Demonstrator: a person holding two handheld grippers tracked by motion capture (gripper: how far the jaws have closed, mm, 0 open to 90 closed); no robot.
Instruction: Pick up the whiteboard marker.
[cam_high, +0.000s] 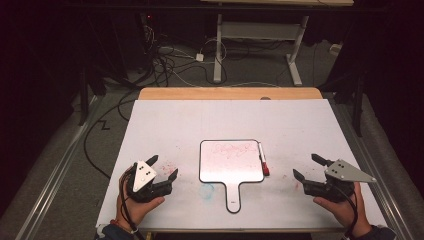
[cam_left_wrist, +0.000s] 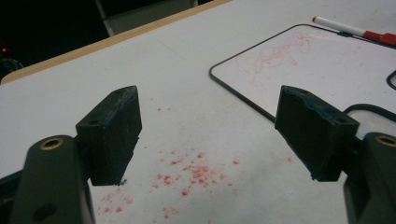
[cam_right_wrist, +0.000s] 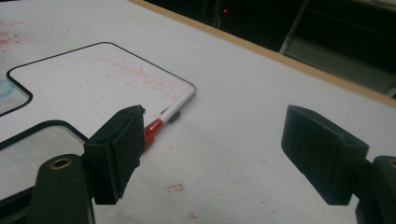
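The left gripper (cam_high: 164, 167) rests low over the white bench (cam_high: 165, 125) in the person's left hand (cam_high: 137, 205), its jaws standing wide apart with nothing between them. The right gripper (cam_high: 309, 167) sits the same way in the right hand (cam_high: 345, 207), jaws spread wide and empty, a grey three-cornered plate on its top. Between the two grippers lies a small paddle-shaped whiteboard (cam_high: 230, 162) with a dark rim, flat on the bench, its handle pointing back toward the person; faint red scribbles smear its upper face. In the left gripper view the whiteboard (cam_left_wrist: 317, 60) lies ahead and to the right of the jaws, apart from them, and scattered red specks (cam_left_wrist: 194, 172) dot the bench just ahead of and between the jaws. A marker (cam_high: 262, 158) with a white barrel and a red cap lies along the whiteboard's edge on the side nearer the right gripper, touching or just beside the rim, its red end toward the person. In the right gripper view the marker (cam_right_wrist: 170, 114) lies ahead of the left jaw, its red end partly hidden behind that jaw, and the whiteboard (cam_right_wrist: 93, 70) stretches farther off to the left. In the left gripper view the marker (cam_left_wrist: 352, 30) shows beyond the board's far edge. A pale blue smudge (cam_high: 207, 189) marks the bench beside the board's handle, on the side toward the left gripper. Neither gripper touches the board or the marker.
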